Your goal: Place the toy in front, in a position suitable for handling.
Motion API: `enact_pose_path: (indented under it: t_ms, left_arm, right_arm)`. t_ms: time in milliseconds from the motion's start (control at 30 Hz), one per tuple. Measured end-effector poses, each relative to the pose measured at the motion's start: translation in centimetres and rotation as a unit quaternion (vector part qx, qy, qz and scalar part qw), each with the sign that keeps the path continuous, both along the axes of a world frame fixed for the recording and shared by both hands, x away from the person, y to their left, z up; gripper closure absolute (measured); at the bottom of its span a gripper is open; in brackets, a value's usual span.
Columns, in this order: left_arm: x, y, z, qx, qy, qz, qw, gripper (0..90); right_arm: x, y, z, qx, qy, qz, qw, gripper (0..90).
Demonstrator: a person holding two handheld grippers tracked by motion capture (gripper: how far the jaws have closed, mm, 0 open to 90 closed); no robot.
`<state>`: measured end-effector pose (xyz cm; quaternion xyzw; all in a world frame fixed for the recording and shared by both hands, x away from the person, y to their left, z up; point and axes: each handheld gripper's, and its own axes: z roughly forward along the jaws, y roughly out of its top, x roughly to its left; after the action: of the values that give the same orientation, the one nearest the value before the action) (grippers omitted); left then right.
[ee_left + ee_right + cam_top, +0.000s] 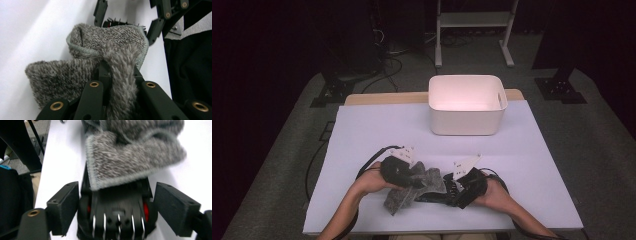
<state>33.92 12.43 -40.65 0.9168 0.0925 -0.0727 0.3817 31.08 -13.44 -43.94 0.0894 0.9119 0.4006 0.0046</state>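
**Grey cloth pinched on the left, loose on the right**

Forearms come in over the near edge of the white desk [362, 135], each hand carrying a gripper. Left gripper [404, 175]: jaws clamped together on a fold of the fuzzy grey cloth [110, 47], pile bulging up between them, seen close in the left gripper view. Cloth lies bunched on the desk between both grippers, near the front edge. Right gripper [116, 202]: jaws standing wide apart, pads clear of the fabric; a hemmed corner of the cloth lies just ahead of them, drooping over a black ridged piece between the jaws. White bin [466, 105] sits well apart at the far side.
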Motion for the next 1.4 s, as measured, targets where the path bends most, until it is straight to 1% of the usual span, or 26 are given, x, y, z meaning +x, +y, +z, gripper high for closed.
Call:
enact_pose_path:
  t_ms: [100,200,300,333,367,433,500,600,667,733,833,900,967,1067,1100,1133,1233,1300,1367,1400]
  left_arm:
    - [0.0,0.2,-0.3,-0.002,0.002,0.003,1.0,78.5]
    - [0.0,0.2,-0.5,0.0,0.005,0.001,1.0,78.5]
    - [-0.1,0.0,-0.8,0.002,0.008,-0.002,1.0,78.5]
    - [-0.1,-0.1,-0.8,0.001,0.008,-0.001,1.0,78.5]
    - [-0.1,-0.1,-0.9,0.0,0.008,-0.002,1.0,78.5]
    - [-0.2,-0.1,-1.0,0.0,0.013,-0.005,0.9999,78.6]
    - [-0.3,-0.1,-1.1,0.0,0.015,-0.007,0.9999,78.6]
    - [-0.6,-0.5,-1.2,0.0,0.017,-0.015,0.9997,78.6]
    - [-0.7,-1.0,-1.2,-0.003,0.016,-0.019,0.9997,78.7]
    - [-0.7,-1.7,-1.2,-0.006,0.016,-0.024,0.9996,78.8]
    - [-0.5,-3.1,-0.9,-0.005,0.01,-0.038,0.9992,79.1]
    - [-0.4,-4.3,-0.7,0.003,0.0,-0.052,0.9986,79.1]
    - [-0.5,-5.4,-0.5,0.011,-0.004,-0.062,0.998,79.1]
    - [-0.6,-6.3,-0.5,0.015,-0.007,-0.074,0.9972,79.1]
    - [-0.6,-6.2,-0.5,0.014,-0.007,-0.075,0.997,79.1]
    - [-0.6,-5.9,-0.6,0.01,-0.003,-0.073,0.9973,79.2]
    - [-0.6,-4.8,-0.7,0.005,0.001,-0.064,0.9979,79.4]
    - [-0.6,-3.8,-0.7,0.005,-0.001,-0.056,0.9984,79.4]
    - [-0.8,-2.7,-0.6,0.009,0.001,-0.047,0.9989,79.4]
    - [-0.8,-2.1,-0.6,0.012,-0.001,-0.042,0.999,79.4]
  right_arm:
    - [0.0,-0.5,-0.3,-0.007,0.003,-0.004,1.0,17.8]
    - [0.1,-0.8,-0.7,-0.011,0.013,-0.003,0.9998,17.8]
    - [0.4,-0.7,-1.0,-0.008,0.034,0.001,0.9994,19.1]
    - [0.6,-0.6,-1.1,-0.008,0.043,0.009,0.999,23.2]
    - [0.7,-0.5,-1.2,-0.006,0.051,0.017,0.9985,23.3]
    - [0.9,-0.4,-1.1,-0.012,0.048,0.024,0.9985,23.7]
    - [0.9,-0.3,-1.0,-0.017,0.038,0.033,0.9986,23.8]
    - [1.1,0.0,-0.7,-0.032,0.016,0.052,0.998,24.0]
    - [1.2,0.2,-0.4,-0.042,0.011,0.061,0.9972,24.0]
    - [1.3,0.3,-0.3,-0.044,0.012,0.062,0.997,24.0]
    - [1.1,0.2,-0.6,-0.041,0.012,0.058,0.9974,24.0]
    - [1.0,0.0,-0.9,-0.034,0.017,0.051,0.998,24.0]
    - [1.0,-0.1,-1.1,-0.032,0.02,0.047,0.9982,24.0]
    - [0.8,-0.2,-1.3,-0.031,0.014,0.047,0.9983,24.0]
    - [0.8,-0.2,-1.3,-0.032,0.011,0.048,0.9983,24.0]
    - [0.8,-0.2,-1.3,-0.033,0.009,0.049,0.9982,24.0]
    - [0.9,-0.3,-1.5,-0.025,0.012,0.05,0.9984,24.1]
    - [0.9,-0.4,-1.5,-0.024,0.011,0.05,0.9984,24.1]
    - [0.9,-0.3,-1.5,-0.025,0.008,0.052,0.9983,24.1]
    - [0.9,-0.3,-1.5,-0.025,0.01,0.052,0.9983,24.1]
